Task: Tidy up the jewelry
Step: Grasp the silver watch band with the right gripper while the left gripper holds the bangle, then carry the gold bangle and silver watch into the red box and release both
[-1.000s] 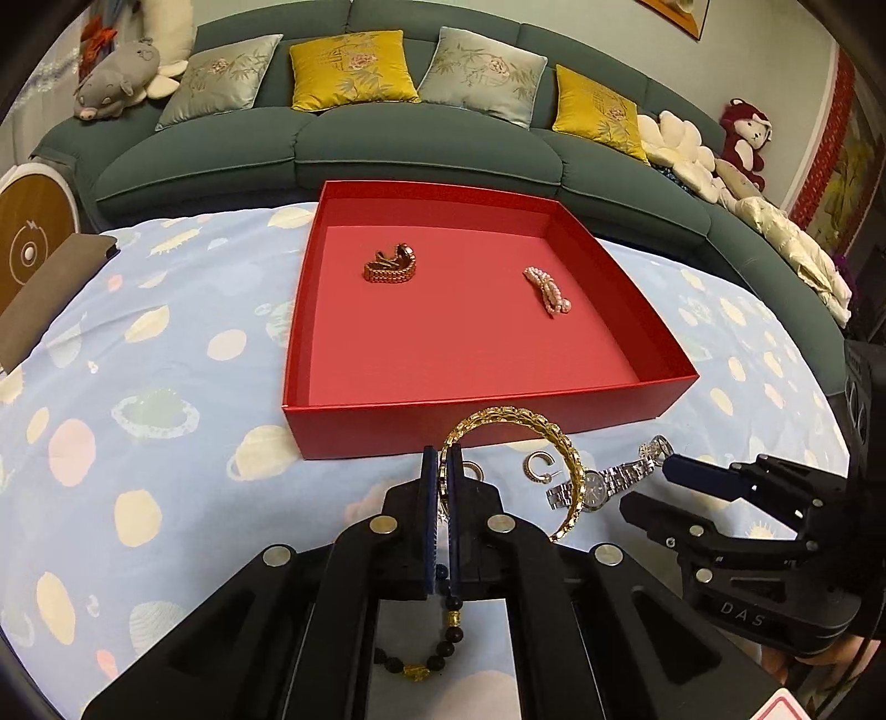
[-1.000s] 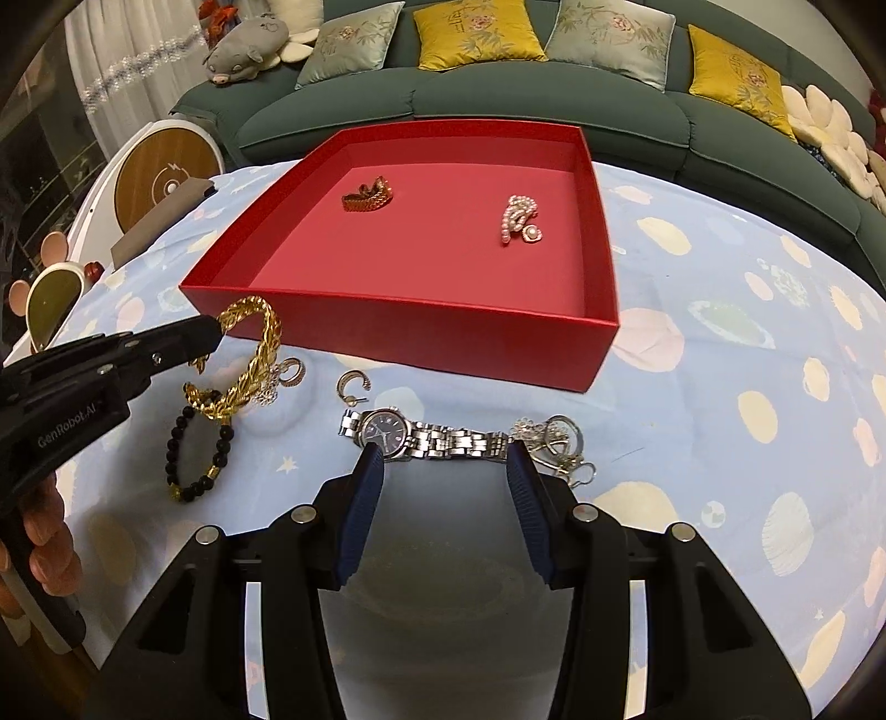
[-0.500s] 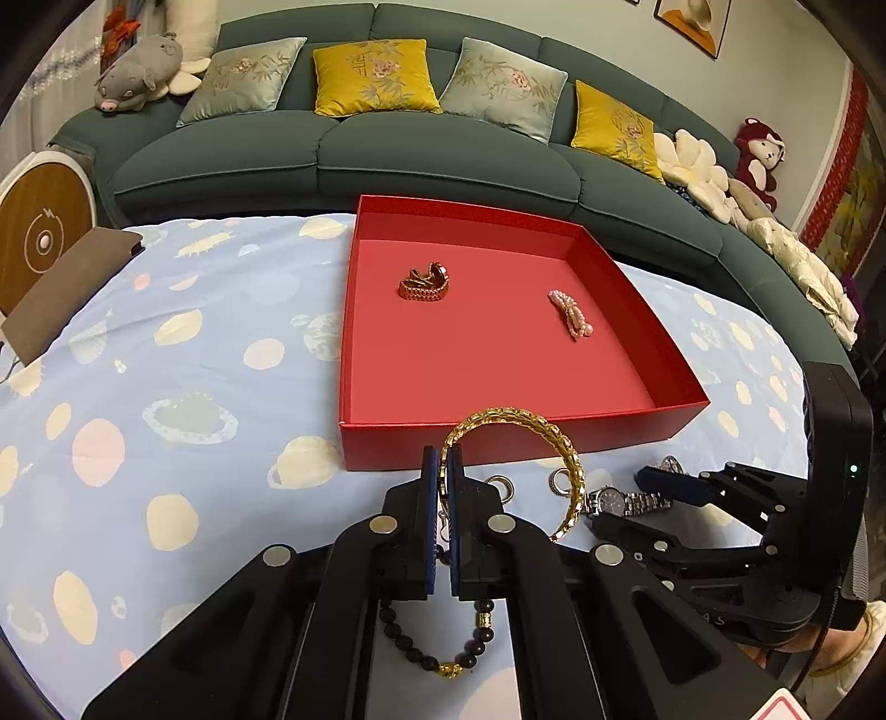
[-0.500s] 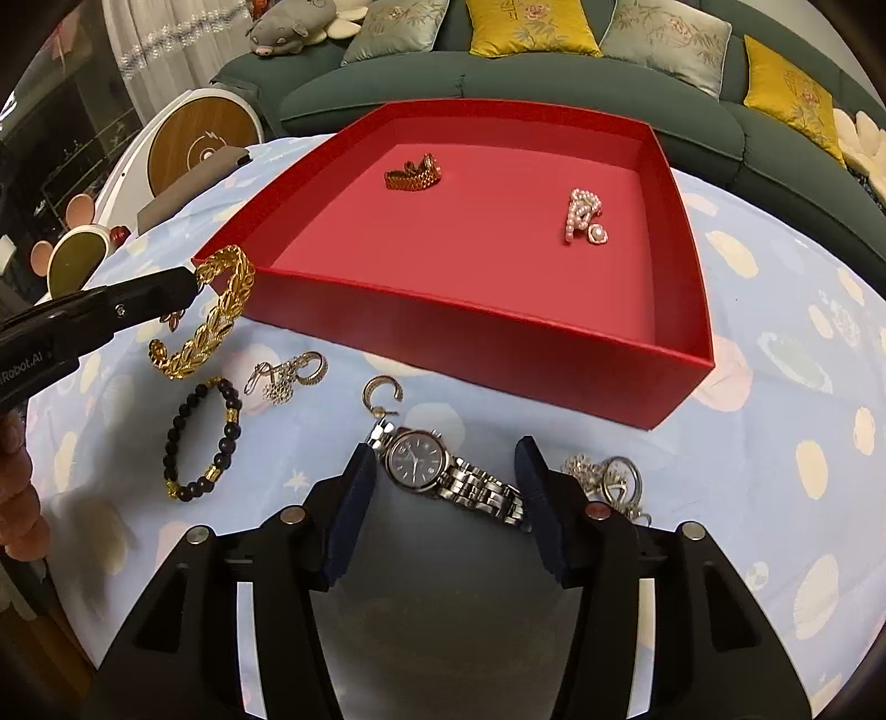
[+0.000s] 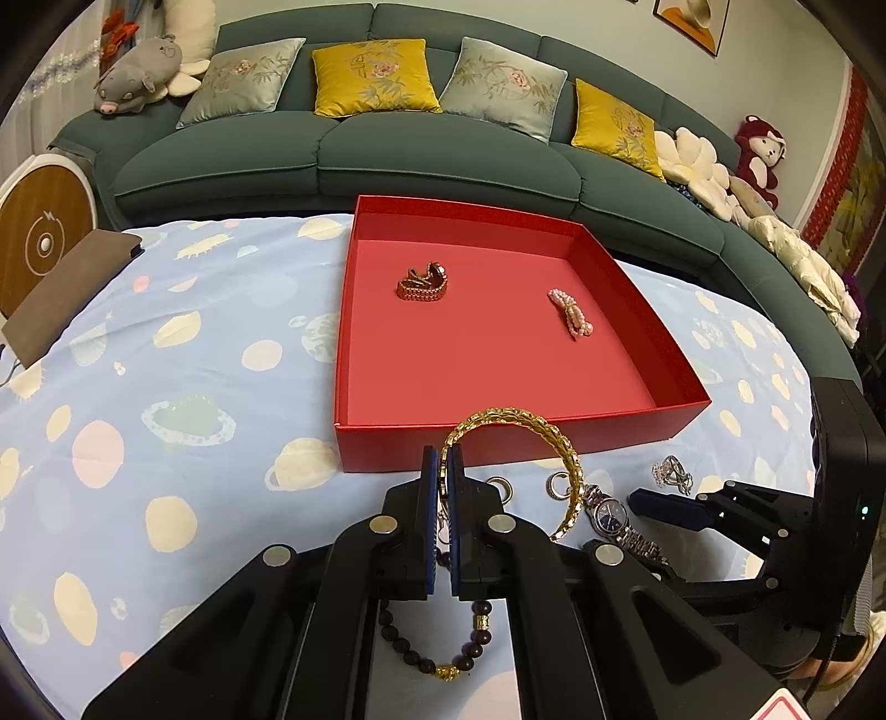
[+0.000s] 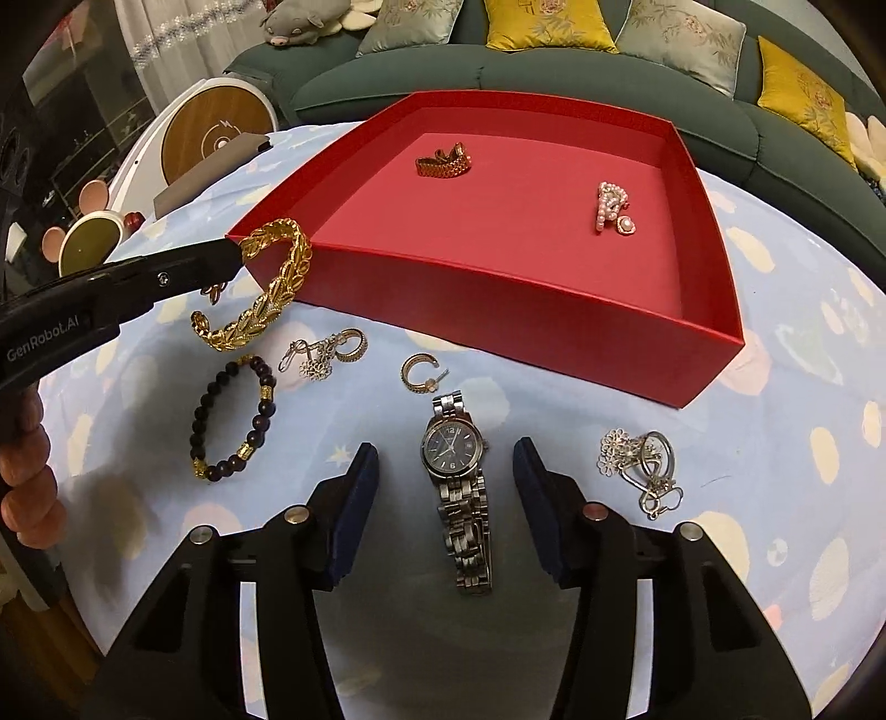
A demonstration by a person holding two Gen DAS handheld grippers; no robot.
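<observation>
Spotted blue tablecloth (image 5: 166,354), red box (image 5: 631,277) holding gold bracelet (image 5: 423,282), pearl bracelet (image 5: 570,313)

Home living room. Long curved green sofa (image 5: 387,160) with yellow and grey embroidered cushions (image 5: 371,77), plush toys along it: grey pig (image 5: 138,66), red monkey (image 5: 761,149). Framed picture (image 5: 692,22) on wall. Table under blue spotted cloth (image 5: 166,360). Sheer curtain (image 6: 183,33) at left.
</observation>
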